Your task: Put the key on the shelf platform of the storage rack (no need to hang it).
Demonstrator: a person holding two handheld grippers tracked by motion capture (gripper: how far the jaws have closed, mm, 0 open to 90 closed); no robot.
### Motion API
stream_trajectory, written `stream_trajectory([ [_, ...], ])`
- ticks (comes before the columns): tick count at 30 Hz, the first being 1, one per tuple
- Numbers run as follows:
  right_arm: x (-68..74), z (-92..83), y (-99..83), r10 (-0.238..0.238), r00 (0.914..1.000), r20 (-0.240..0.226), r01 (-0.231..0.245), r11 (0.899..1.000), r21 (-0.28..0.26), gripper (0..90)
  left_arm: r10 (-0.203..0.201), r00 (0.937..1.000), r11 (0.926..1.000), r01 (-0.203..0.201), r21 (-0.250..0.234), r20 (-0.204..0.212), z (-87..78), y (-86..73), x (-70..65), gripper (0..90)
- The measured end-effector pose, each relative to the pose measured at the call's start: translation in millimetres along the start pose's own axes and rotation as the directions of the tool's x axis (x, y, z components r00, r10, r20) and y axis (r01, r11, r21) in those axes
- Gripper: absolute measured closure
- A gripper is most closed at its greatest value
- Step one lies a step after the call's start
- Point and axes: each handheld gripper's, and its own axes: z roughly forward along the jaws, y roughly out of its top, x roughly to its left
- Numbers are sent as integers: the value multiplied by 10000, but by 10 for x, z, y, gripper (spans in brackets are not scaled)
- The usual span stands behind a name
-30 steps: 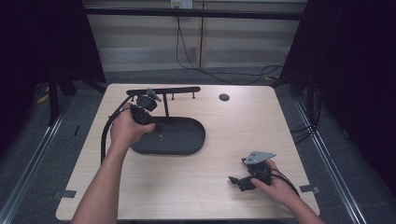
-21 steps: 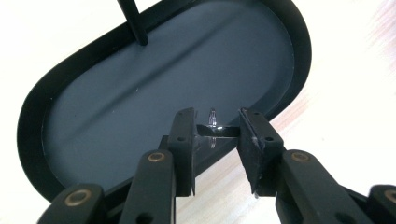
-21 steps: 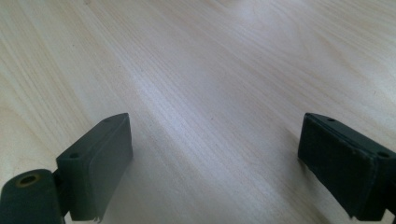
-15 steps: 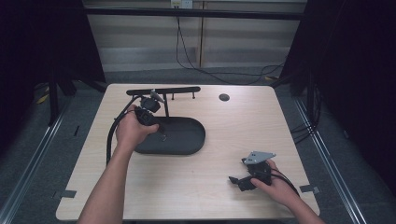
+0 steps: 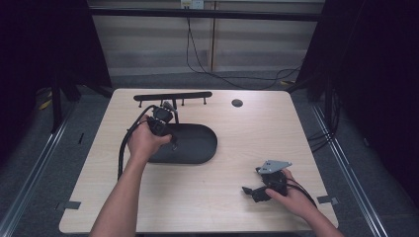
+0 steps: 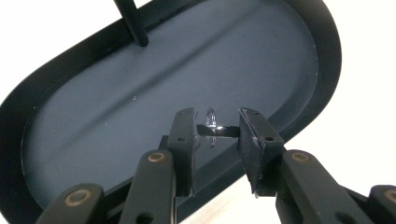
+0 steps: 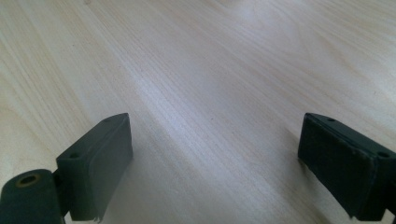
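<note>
- Now your left gripper (image 6: 215, 133) hovers over the black oval tray (image 6: 56, 107), its fingers (image 6: 184, 135) clamped on a small clear ring (image 6: 211, 122) with a dark bar running straight across between them.
- Your tray's (image 5: 200, 148) long axis runs left-right across the counter (image 5: 257, 128).
- Your right gripper (image 5: 249, 190) rests near the counter's right front, fingers (image 7: 98, 158) spread wide over bare wood.

black claws (image 6: 215, 140), brass screws, trailing cables
</note>
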Motion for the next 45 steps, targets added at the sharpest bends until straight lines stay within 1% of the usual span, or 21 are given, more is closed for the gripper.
stream_trajectory([
  [2,-2,0,-1,-26,10000,-6,26,10000,7,96,-81,10000,9999,81,-98,-9,30,-7,1,676],
  [3,-2,0,-1,-29,10000,-4,29,10000,10,96,-93,10000,9999,93,-61,-11,43,-12,2,676],
  [4,-2,0,-1,-30,10000,-4,30,10000,10,96,-81,10000,9999,80,-147,-54,65,-17,2,676],
  [5,-2,0,-1,-29,10000,-4,29,10000,9,96,-47,10000,10000,47,-77,-37,76,-20,7,676],
  [7,-2,0,-1,-30,10000,-4,30,10000,11,95,-106,9999,9998,105,-142,-79,109,-30,9,675],
  [11,-2,0,0,-29,10000,-4,29,10000,8,95,-178,9995,9994,171,-292,-266,164,-45,10,675],
  [13,-2,0,-1,-29,10000,-5,29,10000,11,96,-92,9991,9995,79,-321,-424,190,-49,13,675],
  [17,-1,0,-1,-27,10000,-5,27,10000,12,95,-69,9992,9994,55,-350,-396,233,-69,19,674],
  [19,-2,0,-1,-28,10000,-5,28,10000,10,95,-145,9993,9997,139,-192,-358,264,-83,22,674],
  [22,-2,0,0,-28,10000,-5,28,10000,11,96,-179,9990,9997,172,-183,-412,306,-98,23,674],
  [23,-2,-1,-1,-29,10000,-5,29,10000,11,95,-222,9990,9997,219,-103,-397,318,-103,16,675],
  [25,-1,0,0,-27,10000,-4,27,10000,12,95,-110,9989,9999,105,-122,-449,348,-106,20,675],
  [27,-2,0,-1,-28,10000,-4,28,10000,10,95,-95,9987,9998,87,-175,-496,365,-111,19,674],
  [32,-2,0,-1,-28,10000,-5,28,10000,11,95,-212,9986,9992,196,-353,-476,380,-112,26,674],
  [37,-2,-1,-1,-28,10000,-6,28,10000,12,95,-146,9974,9989,115,-446,-703,376,-120,38,671],
  [38,-2,0,-1,-28,10000,-6,28,10000,11,96,-254,9970,9983,214,-550,-728,368,-123,32,670],
  [39,-2,0,-1,-29,10000,-4,29,10000,11,95,-195,9968,9975,141,-696,-779,368,-120,35,641],
  [40,-2,0,-1,-30,10000,-4,30,10000,11,96,-139,9964,9971,76,-754,-834,368,-120,32,634],
  [41,-2,0,-1,-29,10000,-4,29,10000,12,96,-162,9963,9965,91,-827,-849,372,-120,27,617],
  [43,-1,-1,-1,-26,10000,-4,26,10000,13,95,-219,9957,9966,146,-808,-899,374,-122,28,577],
  [45,-2,0,-1,-31,10000,-5,31,10000,11,95,-155,9953,9969,80,-782,-959,373,-128,30,553],
])
